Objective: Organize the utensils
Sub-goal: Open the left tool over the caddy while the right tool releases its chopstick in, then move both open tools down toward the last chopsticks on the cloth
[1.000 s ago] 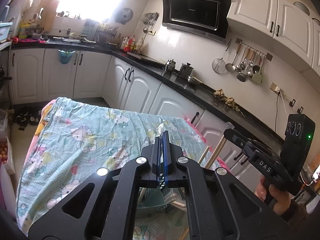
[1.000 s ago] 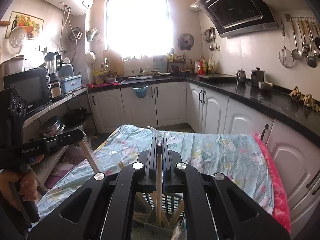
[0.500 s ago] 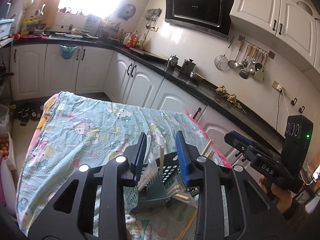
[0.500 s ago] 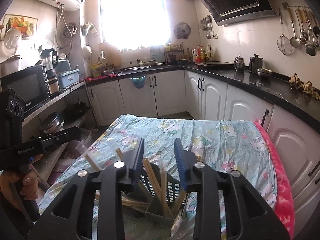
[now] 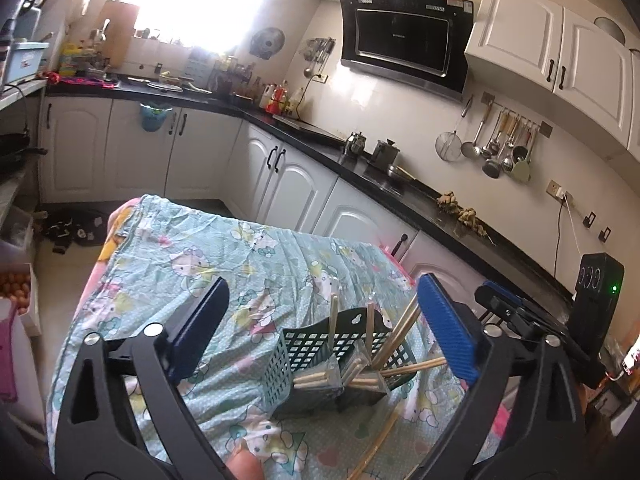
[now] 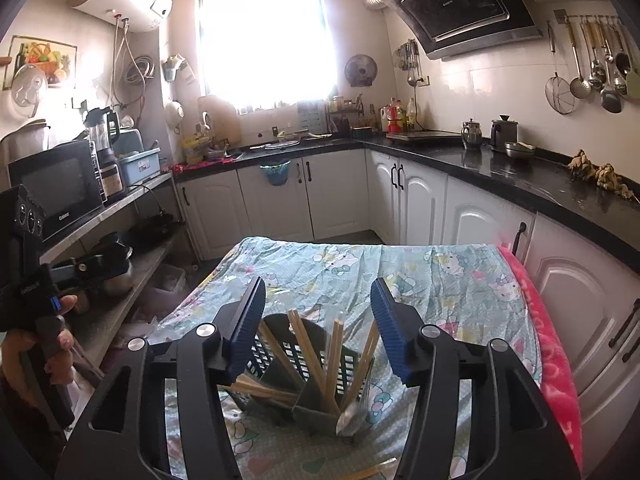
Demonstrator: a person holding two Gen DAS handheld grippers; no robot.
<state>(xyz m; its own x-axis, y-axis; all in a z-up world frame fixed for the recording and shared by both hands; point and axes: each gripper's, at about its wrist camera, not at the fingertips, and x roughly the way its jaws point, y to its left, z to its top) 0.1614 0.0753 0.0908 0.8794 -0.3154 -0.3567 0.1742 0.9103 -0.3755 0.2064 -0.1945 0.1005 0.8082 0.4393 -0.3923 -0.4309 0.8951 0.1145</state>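
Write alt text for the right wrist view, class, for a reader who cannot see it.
The right gripper, jaws opening and empty, hovers over a dark slotted utensil holder of wooden chopsticks on a cartoon-print tablecloth. White kitchen cabinets stand behind.

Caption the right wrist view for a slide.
Right gripper opening above a dark utensil caddy of wooden chopsticks on a cartoon-print tablecloth.
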